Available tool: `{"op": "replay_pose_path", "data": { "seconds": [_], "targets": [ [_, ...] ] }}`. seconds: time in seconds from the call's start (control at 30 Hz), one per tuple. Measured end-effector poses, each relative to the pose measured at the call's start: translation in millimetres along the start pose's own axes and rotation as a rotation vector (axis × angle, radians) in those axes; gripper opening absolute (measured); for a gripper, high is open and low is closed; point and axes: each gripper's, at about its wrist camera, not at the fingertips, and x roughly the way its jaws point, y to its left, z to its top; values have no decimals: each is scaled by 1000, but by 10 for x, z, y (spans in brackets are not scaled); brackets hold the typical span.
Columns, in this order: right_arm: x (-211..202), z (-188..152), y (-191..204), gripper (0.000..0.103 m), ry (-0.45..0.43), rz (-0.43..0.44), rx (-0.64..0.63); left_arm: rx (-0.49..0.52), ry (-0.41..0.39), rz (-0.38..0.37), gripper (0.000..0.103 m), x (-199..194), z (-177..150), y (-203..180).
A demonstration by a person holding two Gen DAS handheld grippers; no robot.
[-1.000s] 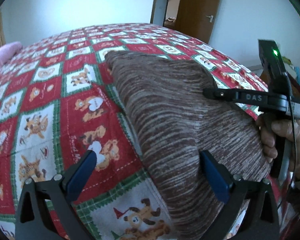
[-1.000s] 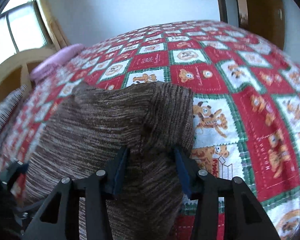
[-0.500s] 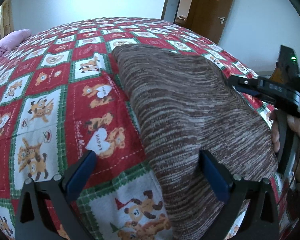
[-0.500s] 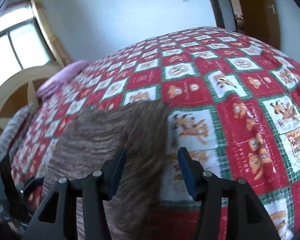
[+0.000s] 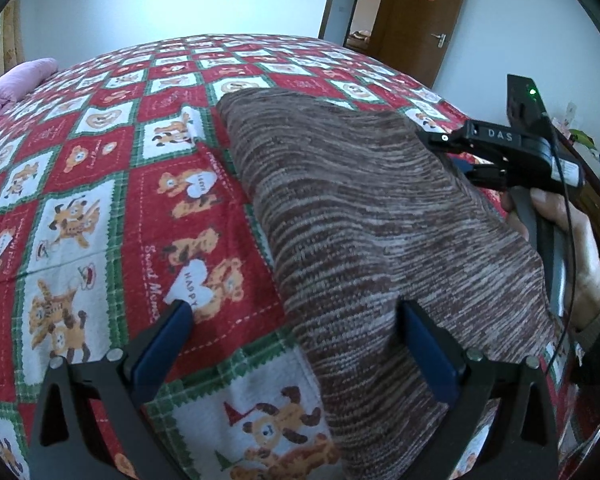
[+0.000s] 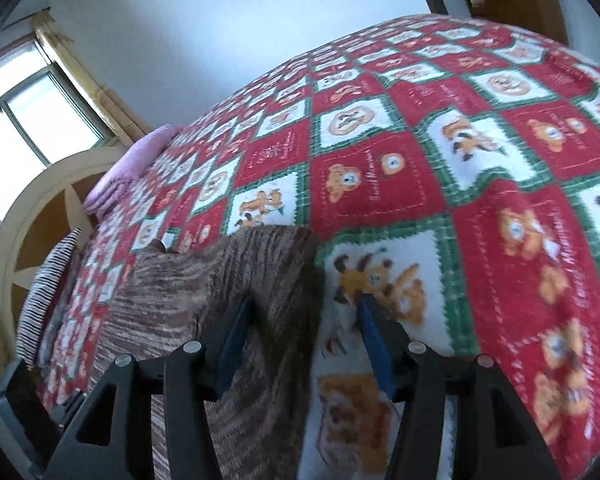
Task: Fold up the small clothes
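Note:
A brown striped knit garment (image 5: 360,208) lies folded on the red, green and white bear quilt (image 5: 100,220). My left gripper (image 5: 296,308) is open low over the garment's near left edge, one finger above the knit and the other above the quilt. The right gripper (image 5: 448,152), held by a person's hand (image 5: 572,248), sits at the garment's far right side. In the right wrist view the right gripper (image 6: 305,304) is open. The garment (image 6: 204,292) reaches its left finger, its edge lies loose between the jaws, and the pads do not press on it.
The quilt (image 6: 500,160) covers the whole bed. A pink pillow (image 5: 16,80) lies at the far end by a wooden headboard (image 6: 28,216), with a striped cushion (image 6: 48,292) beside it. A brown door (image 5: 432,16) stands behind the bed.
The right gripper's jaws have spread and it has slid off the garment toward its right edge, so more quilt shows ahead of it. The left gripper has stayed where it was.

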Motion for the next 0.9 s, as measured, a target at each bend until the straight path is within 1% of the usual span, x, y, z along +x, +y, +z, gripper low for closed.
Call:
{"op": "replay_pose_path", "data": {
  "seconds": [0.1, 0.27, 0.3, 0.33, 0.4, 0.47, 0.53, 0.6, 0.63, 0.7, 0.73, 0.8, 0.83, 0.87, 0.9],
  "targets": [
    [27, 11, -25, 56, -1, 51, 21, 1, -1, -11, 103, 2, 4, -6],
    [74, 9, 21, 56, 14, 125, 8, 1, -1, -37, 103, 5, 16, -12],
    [75, 5, 18, 52, 14, 138, 11, 3, 0, -42, 103, 6, 18, -17],
    [84, 0, 3, 46, 21, 153, 21, 7, 1, -46, 103, 8, 21, -27],
    [110, -5, -23, 40, 31, 170, 42, 19, 4, -55, 103, 11, 25, -54],
    [122, -6, -28, 37, 35, 162, 50, 35, 8, -70, 103, 13, 26, -81],
    [140, -8, -17, 36, 40, 148, 52, 47, 9, -75, 98, 10, 24, -104],
    [135, -16, -17, 35, 38, 146, 50, 58, 2, -103, 88, -8, 21, -122],
    [132, -19, -14, 35, 36, 147, 49, 61, 0, -118, 85, -16, 20, -131],
    [121, -26, -22, 35, 30, 151, 46, 64, -4, -143, 75, -31, 20, -141],
    [108, -33, -30, 34, 25, 157, 47, 61, -8, -153, 72, -45, 16, -143],
    [94, -41, -51, 32, 17, 171, 51, 54, -15, -159, 62, -64, 18, -139],
    [84, -45, -64, 29, 12, 180, 54, 40, -20, -165, 59, -78, 19, -125],
    [79, -46, -76, 29, 9, 185, 57, 28, -23, -173, 52, -86, 20, -110],
    [78, -45, -85, 27, 8, 187, 58, 17, -25, -175, 49, -88, 22, -99]
  ]
}}
